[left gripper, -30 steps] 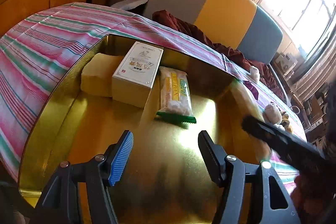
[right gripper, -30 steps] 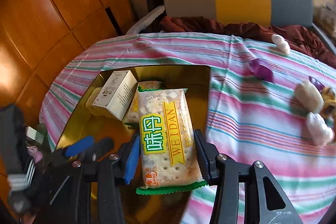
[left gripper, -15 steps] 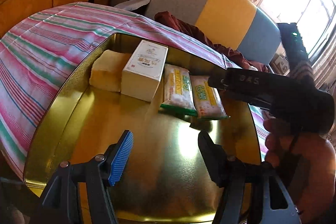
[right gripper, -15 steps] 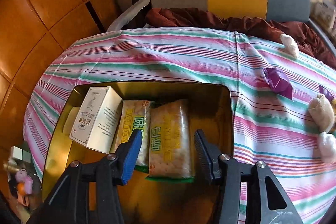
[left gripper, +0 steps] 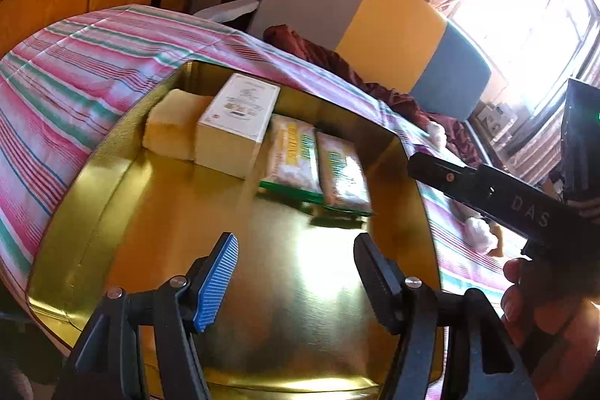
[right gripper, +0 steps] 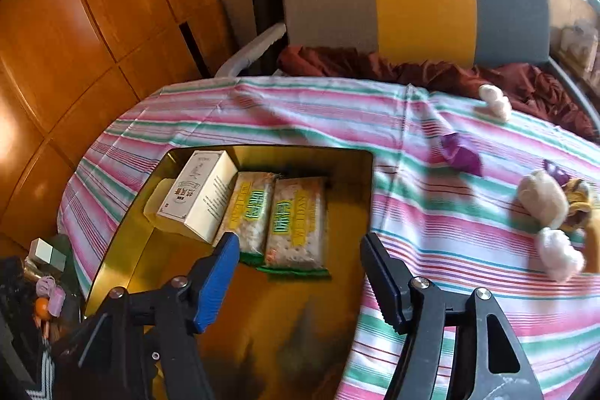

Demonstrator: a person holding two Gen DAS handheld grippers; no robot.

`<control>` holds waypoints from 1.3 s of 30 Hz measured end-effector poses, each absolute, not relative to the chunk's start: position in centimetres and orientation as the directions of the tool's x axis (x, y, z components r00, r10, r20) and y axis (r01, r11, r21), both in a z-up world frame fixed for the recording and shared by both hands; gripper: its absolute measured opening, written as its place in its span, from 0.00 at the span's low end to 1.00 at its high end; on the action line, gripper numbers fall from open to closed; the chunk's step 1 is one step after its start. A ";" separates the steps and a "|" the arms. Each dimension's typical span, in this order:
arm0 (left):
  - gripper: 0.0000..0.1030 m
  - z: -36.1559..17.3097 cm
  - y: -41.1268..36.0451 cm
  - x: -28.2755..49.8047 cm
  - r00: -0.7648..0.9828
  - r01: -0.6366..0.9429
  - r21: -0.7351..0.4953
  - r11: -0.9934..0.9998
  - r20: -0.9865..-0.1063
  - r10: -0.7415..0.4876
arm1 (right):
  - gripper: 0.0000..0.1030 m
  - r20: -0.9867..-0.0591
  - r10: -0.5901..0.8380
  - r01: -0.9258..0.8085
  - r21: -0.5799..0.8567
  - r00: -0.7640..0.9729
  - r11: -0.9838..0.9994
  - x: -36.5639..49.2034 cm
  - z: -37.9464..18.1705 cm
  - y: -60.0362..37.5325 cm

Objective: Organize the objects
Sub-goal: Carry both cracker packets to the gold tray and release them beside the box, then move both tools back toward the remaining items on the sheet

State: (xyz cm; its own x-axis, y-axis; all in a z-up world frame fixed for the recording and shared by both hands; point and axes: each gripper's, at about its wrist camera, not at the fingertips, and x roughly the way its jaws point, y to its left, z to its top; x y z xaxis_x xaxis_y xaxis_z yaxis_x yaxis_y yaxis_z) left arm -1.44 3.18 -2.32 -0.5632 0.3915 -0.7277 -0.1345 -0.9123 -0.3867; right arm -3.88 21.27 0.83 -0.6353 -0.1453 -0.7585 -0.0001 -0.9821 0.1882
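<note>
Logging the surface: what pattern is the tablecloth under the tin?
Pink, green and white stripes on the tablecloth; clearest in the right wrist view.

Strong daylight pours in from the window (left gripper: 525, 14) at two o'clock, blown out white. Glare flares off the gold tray (left gripper: 318, 272) floor. Fisheye bending curves every edge, corners go black, and the crackers (left gripper: 343, 171) look slightly soft.

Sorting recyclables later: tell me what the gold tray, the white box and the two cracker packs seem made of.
Gold tray: likely thin metal, glossy; it mirrors light and objects.
White box: apparently paperboard, matte, crisp folded edges, printed text.
Two cracker packs: thin plastic film, shiny, crinkled, crimped green ends; crackers show through.
</note>
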 end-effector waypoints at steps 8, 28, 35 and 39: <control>0.63 -1.8 5.5 0.0 -0.547 -0.210 -0.385 -0.899 -0.715 0.435 | 0.66 -0.756 -0.073 -0.084 0.167 -0.651 -0.982 -1.0 1.0 25.9; 0.63 -1.0 12.1 3.5 -0.471 -0.401 -0.334 -0.853 -0.724 0.504 | 0.67 -0.804 0.054 -0.281 0.143 -0.592 -0.949 5.3 -3.4 35.7; 0.63 -0.7 15.3 4.8 -0.428 -0.484 -0.312 -0.817 -0.731 0.532 | 0.69 -0.810 0.110 -0.337 0.112 -0.576 -0.935 7.5 -5.0 39.7; 0.63 -0.5 17.7 6.0 -0.400 -0.555 -0.276 -0.785 -0.738 0.543 | 0.76 -0.806 0.157 -0.390 0.098 -0.570 -0.915 9.0 -5.9 42.6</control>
State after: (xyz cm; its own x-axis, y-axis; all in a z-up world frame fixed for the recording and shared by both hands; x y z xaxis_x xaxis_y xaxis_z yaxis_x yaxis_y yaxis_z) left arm 6.03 17.69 -0.49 -0.4005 0.5432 -0.7379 -0.5550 -0.7846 -0.2764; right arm 8.99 42.63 -5.85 -0.5704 0.1567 -0.8063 -0.3903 -0.9154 0.0982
